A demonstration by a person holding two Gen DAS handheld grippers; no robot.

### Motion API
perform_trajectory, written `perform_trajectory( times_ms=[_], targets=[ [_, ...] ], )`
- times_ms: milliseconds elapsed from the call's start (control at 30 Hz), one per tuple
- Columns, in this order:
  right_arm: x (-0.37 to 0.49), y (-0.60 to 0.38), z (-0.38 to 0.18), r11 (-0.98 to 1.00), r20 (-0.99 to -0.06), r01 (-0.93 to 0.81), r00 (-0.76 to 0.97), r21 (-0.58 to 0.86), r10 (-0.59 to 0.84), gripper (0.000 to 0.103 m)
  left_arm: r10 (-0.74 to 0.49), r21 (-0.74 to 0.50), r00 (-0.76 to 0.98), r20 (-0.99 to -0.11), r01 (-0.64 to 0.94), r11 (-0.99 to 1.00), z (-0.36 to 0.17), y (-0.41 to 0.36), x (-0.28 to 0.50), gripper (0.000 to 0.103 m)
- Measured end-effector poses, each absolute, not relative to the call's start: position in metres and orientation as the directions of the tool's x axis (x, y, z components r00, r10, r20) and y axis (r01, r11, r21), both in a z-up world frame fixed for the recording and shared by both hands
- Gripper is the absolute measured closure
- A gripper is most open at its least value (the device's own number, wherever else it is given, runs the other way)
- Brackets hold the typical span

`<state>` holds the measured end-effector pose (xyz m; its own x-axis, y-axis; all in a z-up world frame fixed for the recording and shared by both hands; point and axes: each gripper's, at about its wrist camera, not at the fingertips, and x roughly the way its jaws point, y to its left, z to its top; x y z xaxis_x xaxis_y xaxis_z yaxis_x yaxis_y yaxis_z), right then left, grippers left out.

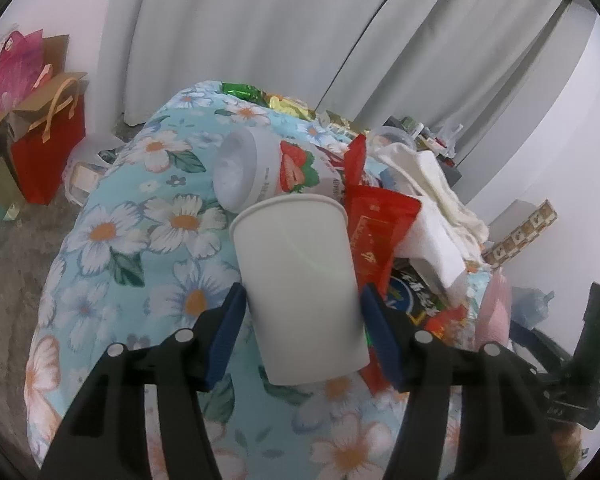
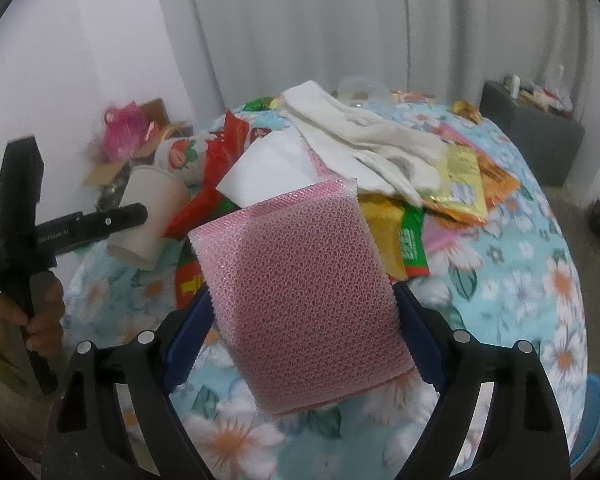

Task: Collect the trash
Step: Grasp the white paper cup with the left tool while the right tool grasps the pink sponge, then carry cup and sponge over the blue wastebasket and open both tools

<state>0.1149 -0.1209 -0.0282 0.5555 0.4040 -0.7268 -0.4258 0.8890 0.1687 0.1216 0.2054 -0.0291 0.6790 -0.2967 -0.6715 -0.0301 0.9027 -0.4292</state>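
My left gripper (image 1: 302,300) is shut on a white paper cup (image 1: 300,280), held mouth up and tilted above the floral tablecloth (image 1: 140,240). The cup also shows in the right wrist view (image 2: 148,216). My right gripper (image 2: 302,300) is shut on a pink mesh sponge (image 2: 300,296), lifted above the cloth. A strawberry yogurt bottle (image 1: 268,168) lies on its side behind the cup. Red wrappers (image 1: 376,228), white cloth (image 1: 428,188) and white paper (image 2: 272,164) are piled on the table.
Yellow and orange snack wrappers (image 2: 460,180) and a green one (image 2: 412,240) lie on the cloth. A red gift bag (image 1: 48,160) and cardboard boxes stand on the floor at left. White curtains (image 1: 260,40) hang behind. A dark stool (image 2: 532,132) stands at far right.
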Motion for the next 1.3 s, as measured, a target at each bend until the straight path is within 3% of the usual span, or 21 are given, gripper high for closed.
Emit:
perform_trajectory(
  times_ms=[300, 467, 633, 733, 967, 1167, 1300],
  targets=[
    [0.093, -0.168, -0.024, 0.868, -0.671, -0.325, 0.55, 0.377, 0.497, 0.022, -0.354, -0.476, 0.71, -0.609, 0.029, 0.879, 0.005, 0.196, 0.075, 0.046],
    [0.087, -0.207, -0.009, 0.861, -0.607, -0.246, 0.623, 0.446, 0.493, 0.022, -0.426, -0.441, 0.718, -0.551, 0.183, 0.879, 0.038, 0.152, 0.076, 0.046],
    [0.073, -0.282, 0.007, 0.859, -0.535, -0.063, 0.758, 0.509, 0.373, 0.022, -0.541, -0.397, 0.663, -0.517, 0.374, 0.838, 0.066, 0.076, 0.111, 0.046],
    [0.057, -0.349, 0.005, 0.845, -0.55, 0.151, 0.814, 0.514, 0.189, 0.022, -0.628, -0.395, 0.58, -0.518, 0.489, 0.778, 0.078, 0.011, 0.138, 0.046],
    [0.039, -0.483, -0.051, 0.672, -0.686, 0.538, 0.725, 0.509, -0.061, 0.021, -0.714, -0.374, 0.318, -0.624, 0.68, 0.631, 0.071, -0.186, 0.195, 0.046],
    [0.045, -0.578, -0.108, 0.494, -0.752, 0.707, 0.642, 0.505, -0.15, 0.021, -0.63, -0.331, 0.12, -0.767, 0.768, 0.549, 0.006, -0.361, 0.214, 0.046],
    [0.054, -0.625, -0.142, 0.397, -0.768, 0.743, 0.627, 0.539, -0.131, 0.019, -0.575, -0.351, 0.013, -0.818, 0.781, 0.517, -0.042, -0.446, 0.22, 0.045]
  ],
)
